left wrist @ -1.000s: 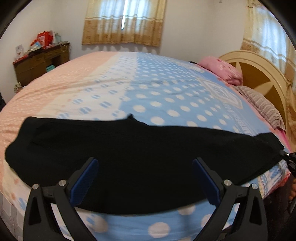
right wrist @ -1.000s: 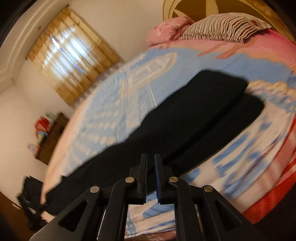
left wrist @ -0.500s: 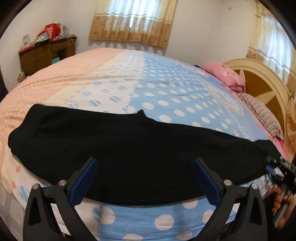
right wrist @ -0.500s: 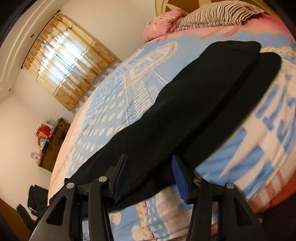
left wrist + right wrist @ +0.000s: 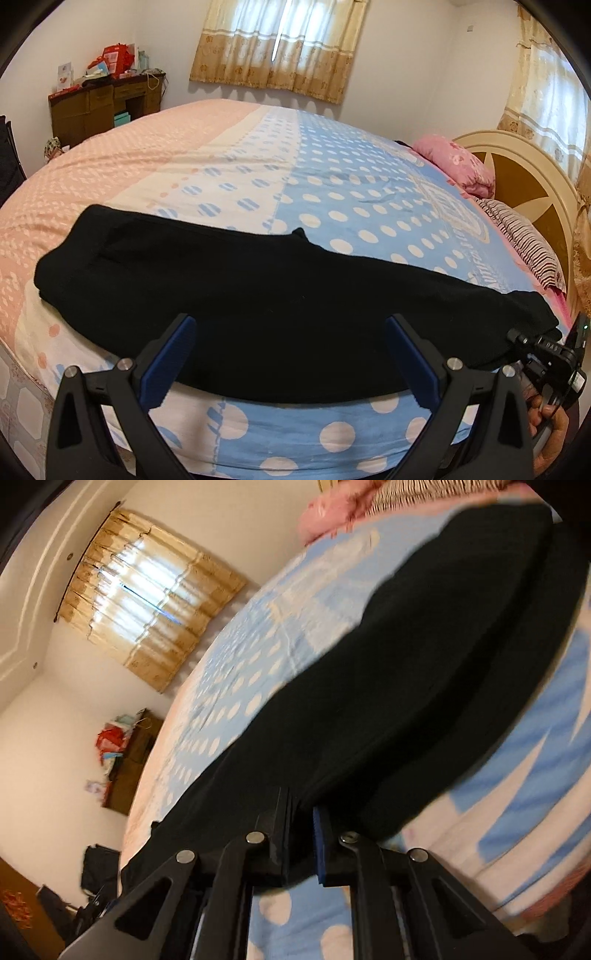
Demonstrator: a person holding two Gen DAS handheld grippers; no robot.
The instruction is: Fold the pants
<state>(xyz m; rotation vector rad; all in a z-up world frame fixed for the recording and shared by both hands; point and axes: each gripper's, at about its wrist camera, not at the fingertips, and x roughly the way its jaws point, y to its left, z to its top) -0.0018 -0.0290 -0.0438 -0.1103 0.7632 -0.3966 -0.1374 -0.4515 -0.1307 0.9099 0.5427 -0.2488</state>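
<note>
Black pants (image 5: 277, 295) lie folded lengthwise across the near edge of the bed, waist to the left and leg ends to the right. My left gripper (image 5: 290, 321) hovers open over their middle with nothing between its blue pads. In the right wrist view the pants (image 5: 406, 683) stretch away from my right gripper (image 5: 301, 812), whose jaws are closing with the near edge of the black cloth pinched between the pads. The left wrist view shows that right gripper (image 5: 517, 338) at the leg ends, a hand behind it.
The bed's dotted blue and pink sheet (image 5: 332, 177) spreads far beyond the pants. A pink pillow (image 5: 458, 166) and a striped pillow (image 5: 524, 240) lie by the headboard (image 5: 524, 162) at the right. A wooden desk (image 5: 103, 103) stands at the back left.
My right gripper opened, dropped onto the pants' edge and closed again with cloth between the pads. It also came into the left wrist view at the leg ends. The left gripper stayed open and drifted slightly.
</note>
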